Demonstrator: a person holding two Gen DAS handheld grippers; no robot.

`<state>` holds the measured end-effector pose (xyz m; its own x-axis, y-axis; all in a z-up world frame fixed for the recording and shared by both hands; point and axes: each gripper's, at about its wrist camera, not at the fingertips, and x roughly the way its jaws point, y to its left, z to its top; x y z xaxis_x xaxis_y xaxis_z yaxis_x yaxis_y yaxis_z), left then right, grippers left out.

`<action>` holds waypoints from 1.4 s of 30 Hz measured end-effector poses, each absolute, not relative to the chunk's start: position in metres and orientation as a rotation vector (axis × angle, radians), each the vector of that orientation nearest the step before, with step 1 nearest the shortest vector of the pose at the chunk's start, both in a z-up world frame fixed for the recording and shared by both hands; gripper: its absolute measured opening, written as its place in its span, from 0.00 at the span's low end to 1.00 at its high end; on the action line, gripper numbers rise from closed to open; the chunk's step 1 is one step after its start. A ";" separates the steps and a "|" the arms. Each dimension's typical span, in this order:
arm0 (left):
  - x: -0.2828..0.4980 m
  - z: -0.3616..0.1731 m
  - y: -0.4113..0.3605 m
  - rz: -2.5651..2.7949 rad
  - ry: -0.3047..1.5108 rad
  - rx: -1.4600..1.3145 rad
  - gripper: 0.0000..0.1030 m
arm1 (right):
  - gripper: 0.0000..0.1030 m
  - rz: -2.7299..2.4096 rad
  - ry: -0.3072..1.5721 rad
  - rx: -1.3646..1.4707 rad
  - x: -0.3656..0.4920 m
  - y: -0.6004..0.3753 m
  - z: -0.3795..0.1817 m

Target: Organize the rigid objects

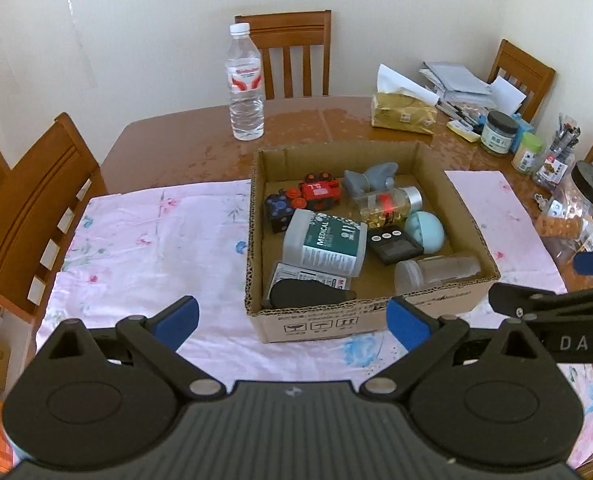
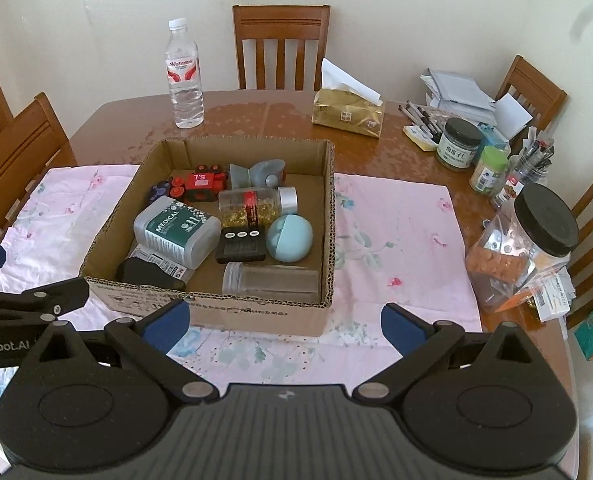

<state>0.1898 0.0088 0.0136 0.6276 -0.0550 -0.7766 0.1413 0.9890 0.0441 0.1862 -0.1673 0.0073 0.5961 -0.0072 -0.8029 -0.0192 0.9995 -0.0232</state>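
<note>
Both the left gripper (image 1: pixel 292 322) and right gripper (image 2: pixel 282 326) hover wide-jawed and empty; the clear smooth-walled plastic jar (image 2: pixel 270 278) in the brown cardboard box (image 2: pixel 216 312) looks light, slippery, best pinched mid-body.

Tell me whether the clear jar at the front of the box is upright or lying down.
Lying down. The clear jar rests on its side along the cardboard box's front wall, its mouth pointing left toward the black case.
</note>
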 end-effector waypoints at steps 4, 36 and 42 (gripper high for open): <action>0.188 0.016 0.011 -0.112 0.891 0.106 0.97 | 1.00 0.002 0.934 -0.033 0.187 -0.164 0.009; 0.180 0.022 0.012 -0.101 0.895 0.098 0.97 | 1.00 -0.014 0.912 -0.028 0.180 -0.166 0.016; 0.181 0.024 0.012 -0.100 0.895 0.100 0.97 | 1.00 -0.020 0.908 -0.028 0.180 -0.167 0.018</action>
